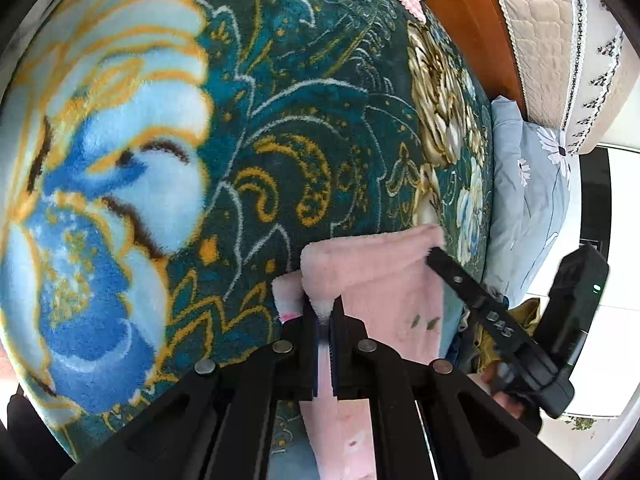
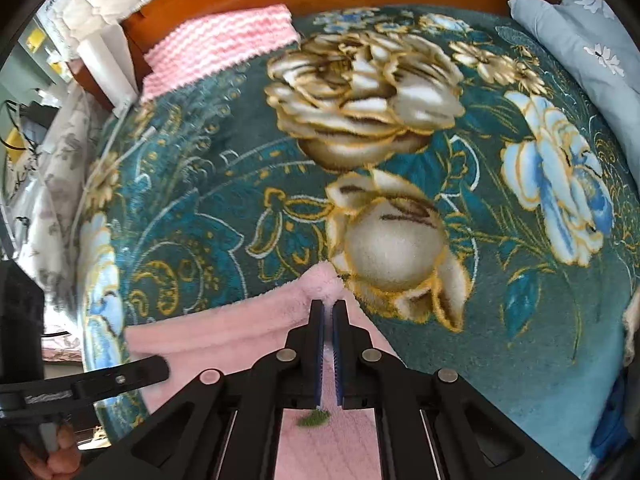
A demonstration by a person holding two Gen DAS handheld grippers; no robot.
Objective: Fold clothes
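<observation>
pink garment (image 1: 372,276) in both clamped grippers

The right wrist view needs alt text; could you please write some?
The right gripper is clamped on a corner of a fluffy pink garment, held over a teal floral plush blanket. A folded pink knit cloth lies beyond.

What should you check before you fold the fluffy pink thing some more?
1. Left gripper pinching the pink garment: ok, fabric sits between its fingers.
2. Right gripper pinching the same cloth: ok, it holds a corner.
3. Edge between the two grips straight: cannot tell.
4. Blanket ahead free for laying it down: ok.
5. Pink knitted cloth out of the way: ok, far by the headboard.
</observation>
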